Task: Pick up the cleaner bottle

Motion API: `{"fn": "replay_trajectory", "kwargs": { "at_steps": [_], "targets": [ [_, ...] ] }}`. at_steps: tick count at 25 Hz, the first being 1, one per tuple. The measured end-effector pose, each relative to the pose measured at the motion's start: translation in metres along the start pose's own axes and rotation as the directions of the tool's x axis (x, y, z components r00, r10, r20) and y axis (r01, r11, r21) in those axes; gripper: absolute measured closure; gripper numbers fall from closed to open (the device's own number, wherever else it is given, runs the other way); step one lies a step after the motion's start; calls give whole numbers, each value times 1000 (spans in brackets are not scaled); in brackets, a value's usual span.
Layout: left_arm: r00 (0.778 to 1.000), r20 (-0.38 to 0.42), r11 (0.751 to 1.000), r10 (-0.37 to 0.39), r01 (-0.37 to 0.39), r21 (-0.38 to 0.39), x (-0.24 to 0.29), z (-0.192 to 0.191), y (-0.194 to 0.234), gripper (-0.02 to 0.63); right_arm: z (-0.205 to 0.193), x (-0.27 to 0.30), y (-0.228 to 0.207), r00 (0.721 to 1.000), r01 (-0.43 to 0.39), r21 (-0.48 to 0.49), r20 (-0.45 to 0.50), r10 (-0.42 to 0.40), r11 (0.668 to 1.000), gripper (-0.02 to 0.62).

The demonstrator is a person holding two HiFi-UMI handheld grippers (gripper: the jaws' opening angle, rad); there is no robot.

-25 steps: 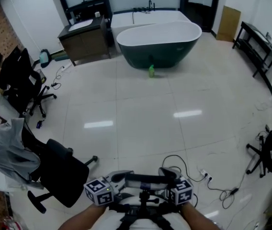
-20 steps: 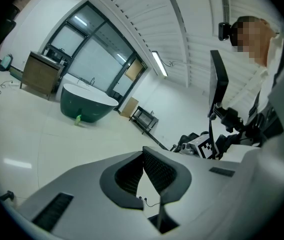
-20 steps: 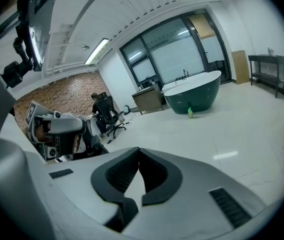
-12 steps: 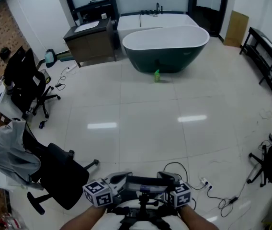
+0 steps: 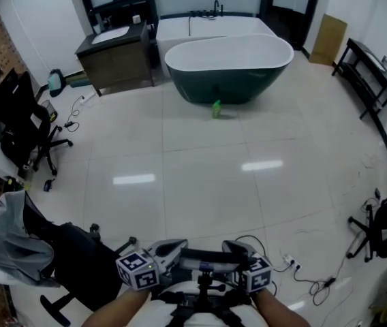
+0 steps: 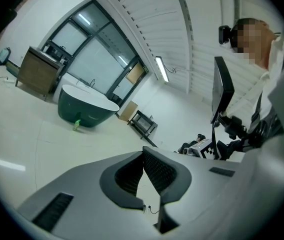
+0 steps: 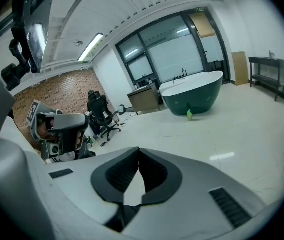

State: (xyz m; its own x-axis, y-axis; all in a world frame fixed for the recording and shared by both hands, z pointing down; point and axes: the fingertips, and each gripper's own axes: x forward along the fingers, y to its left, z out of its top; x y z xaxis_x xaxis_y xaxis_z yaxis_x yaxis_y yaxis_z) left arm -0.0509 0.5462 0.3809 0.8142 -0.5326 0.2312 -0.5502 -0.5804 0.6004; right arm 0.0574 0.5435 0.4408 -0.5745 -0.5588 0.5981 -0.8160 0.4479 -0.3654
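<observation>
The pale tiled floor (image 5: 200,176) fills most of the head view. At 12 o'clock stands the dark green tub (image 5: 229,84) with its white inside. A brown cabinet (image 5: 115,63) sits at 11 o'clock beside it, and a black rack (image 5: 367,67) stands along the wall at 2 o'clock.

A black office chair (image 5: 18,118) is at 9 o'clock. A second chair draped with a grey jacket (image 5: 6,234) is at 8 o'clock. Since a second ago both chairs have slid outward toward the left edge, and the jacket now lies almost against the lower left corner. The tub holds nearly the same place at the top, after a brief swing to the right half a second back.

A tangle of cables (image 5: 302,264) lies on the floor at 5 o'clock.

Both tools sit at 6 o'clock against the bottom edge, held close to the person's body as before. The left gripper (image 6: 142,153) has its jaws pressed together at the tips with nothing between them. The right gripper (image 7: 139,151) looks the same, with its tips meeting and nothing held.

The green cleaner bottle (image 5: 216,109) stands upright on the floor at 12 o'clock, just beside the foot of the tub and well apart from both grippers. It is a little lower in the head view than a second ago.
</observation>
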Motion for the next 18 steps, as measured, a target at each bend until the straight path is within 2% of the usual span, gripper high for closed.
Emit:
{"fn": "replay_trajectory", "kwargs": {
  "at_steps": [7, 12, 18],
  "targets": [
    [994, -61, 996, -87, 88, 5, -6, 29, 43, 606, 43, 50, 15, 998, 50, 34, 27, -51, 998, 586],
    [991, -88, 994, -98, 101, 38, -14, 51, 72, 606, 67, 78, 28, 996, 71, 46, 54, -73, 996, 586],
    [988, -106, 992, -115, 119, 28, -22, 65, 98, 606, 85, 99, 33, 994, 86, 53, 69, -90, 995, 586]
  ]
}}
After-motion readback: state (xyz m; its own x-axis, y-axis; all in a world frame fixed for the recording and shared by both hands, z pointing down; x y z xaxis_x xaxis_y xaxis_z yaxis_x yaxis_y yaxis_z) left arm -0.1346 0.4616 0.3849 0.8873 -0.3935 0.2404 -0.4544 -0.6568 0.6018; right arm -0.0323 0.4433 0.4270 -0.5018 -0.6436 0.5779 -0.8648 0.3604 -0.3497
